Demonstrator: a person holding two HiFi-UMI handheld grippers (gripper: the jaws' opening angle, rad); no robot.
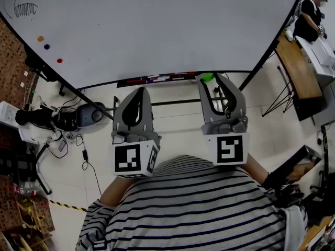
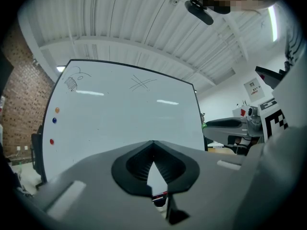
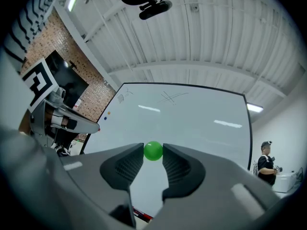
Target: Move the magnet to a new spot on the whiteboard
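A small green magnet (image 1: 208, 77) is pinched between the jaws of my right gripper (image 1: 212, 78), just off the lower edge of the whiteboard (image 1: 157, 25). In the right gripper view the green magnet (image 3: 153, 151) sits at the tips of the right gripper (image 3: 153, 152), held off the whiteboard (image 3: 192, 123). My left gripper (image 1: 139, 90) hangs beside it, jaws together and empty. Its view shows the left gripper (image 2: 153, 143) shut, facing the whiteboard (image 2: 120, 119). Orange (image 1: 40, 38), blue (image 1: 46, 47) and red (image 1: 59, 60) magnets stick at the board's left side.
A tray with pens (image 1: 157, 79) runs along the board's lower edge. The board's stand legs, cables and a device (image 1: 57, 119) lie on the floor at left. A wooden table (image 1: 296, 67) and a person (image 1: 309, 17) are at the far right. A doodle (image 1: 23, 7) marks the board's corner.
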